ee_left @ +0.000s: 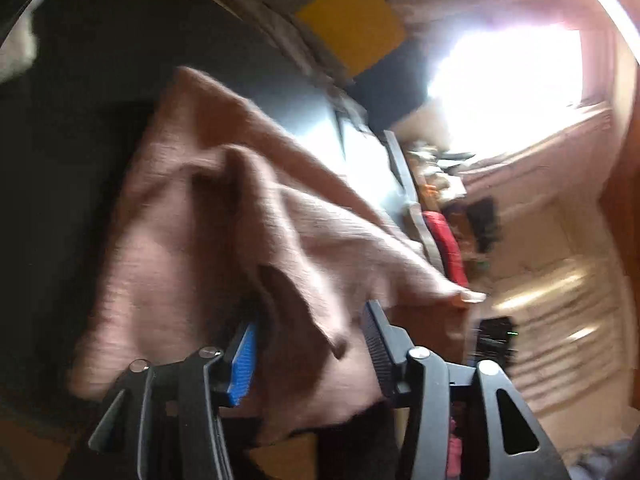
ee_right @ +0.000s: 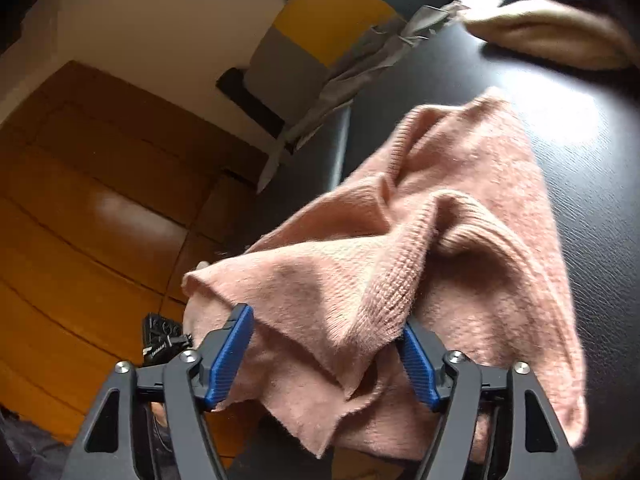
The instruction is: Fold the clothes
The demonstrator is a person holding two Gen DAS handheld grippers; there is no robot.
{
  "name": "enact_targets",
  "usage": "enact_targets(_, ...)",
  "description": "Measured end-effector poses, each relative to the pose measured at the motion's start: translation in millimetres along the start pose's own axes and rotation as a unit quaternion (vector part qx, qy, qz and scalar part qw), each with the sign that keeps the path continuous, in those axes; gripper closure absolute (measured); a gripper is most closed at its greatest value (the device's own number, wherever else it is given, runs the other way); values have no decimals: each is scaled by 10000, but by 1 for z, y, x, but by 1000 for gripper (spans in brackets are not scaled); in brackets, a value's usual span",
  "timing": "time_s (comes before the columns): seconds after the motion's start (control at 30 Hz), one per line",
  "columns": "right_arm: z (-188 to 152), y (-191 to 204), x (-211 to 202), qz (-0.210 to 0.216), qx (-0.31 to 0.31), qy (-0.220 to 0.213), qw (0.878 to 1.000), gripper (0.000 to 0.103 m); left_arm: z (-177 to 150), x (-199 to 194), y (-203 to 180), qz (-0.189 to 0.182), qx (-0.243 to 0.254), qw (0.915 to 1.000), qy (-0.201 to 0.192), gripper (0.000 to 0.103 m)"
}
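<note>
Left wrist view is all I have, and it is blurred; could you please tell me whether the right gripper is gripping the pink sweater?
Observer: No. The right gripper is open; the pink sweater lies loose between its jaws.
Operator: Thank you. Is any other clothing nearby?
Observer: Yes, a cream garment lies on the black surface beyond the sweater, apart from it.
Operator: Is the sweater flat yet?
Observer: No, it is crumpled, with a ribbed band folded across the top.
</note>
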State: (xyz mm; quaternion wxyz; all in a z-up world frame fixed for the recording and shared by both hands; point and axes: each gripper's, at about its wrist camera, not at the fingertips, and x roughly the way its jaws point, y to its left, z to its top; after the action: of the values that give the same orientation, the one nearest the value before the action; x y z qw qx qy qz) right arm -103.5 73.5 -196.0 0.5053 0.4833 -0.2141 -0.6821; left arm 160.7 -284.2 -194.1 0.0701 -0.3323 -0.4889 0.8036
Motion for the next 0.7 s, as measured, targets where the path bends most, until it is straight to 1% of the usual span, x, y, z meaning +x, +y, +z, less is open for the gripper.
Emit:
enact_targets(0.03, 2, 2, 2, 26, -69, 26, 10000, 44, 3, 0, 0, -41, 34, 10000, 38, 70)
enact_targets(0.07, 4, 3, 5, 37, -133, 54, 9999, 46, 6, 3, -2, 51, 86, 9999, 66, 75)
enact_targets(0.1, 6, 2, 9, -78, -161, 87, 9998, 50, 10, 6, -4, 143, 137, 9998, 93, 88)
enact_targets(0.13, 8, 0, 12, -186, -175, 117, 9996, 58, 14, 9, -4, 197, 128, 9997, 108, 91)
enact_targets(0.17, 9, -6, 13, -234, -86, 118, 9996, 63, 18, 12, -1, 159, 42, 9998, 95, 92)
enact_targets(0.23, 13, -18, 15, -321, 96, 117, 9994, 76, 24, 15, -2, -20, -52, 10000, 6, 93)
enact_targets(0.3, 13, -25, 11, -261, 254, 47, 9993, 82, 31, 16, -8, -337, -47, 9993, -119, 93)
enact_targets(0.4, 14, -16, 4, -20, 152, -46, 9999, 88, 41, 6, -18, -918, 57, 9951, -369, 93)
enact_targets(0.47, 22, -7, -1, 180, 46, -217, 9996, 90, 54, 1, -22, -1306, 27, 9896, -609, 93)
enact_targets(0.5, 27, -4, -3, 276, 65, -333, 9990, 91, 62, 0, -23, -1441, -9, 9869, -724, 93)
enact_targets(0.57, 33, 0, -8, 459, 156, -561, 9973, 91, 79, 2, -22, -1508, -91, 9843, -912, 93)
enact_targets(0.63, 49, -5, -5, 491, 271, -812, 9951, 91, 98, 10, -15, -1432, -266, 9841, -1017, 93)
enact_targets(0.7, 64, -16, 0, 298, 471, -910, 9943, 91, 114, 20, -4, -1261, -501, 9850, -1064, 93)
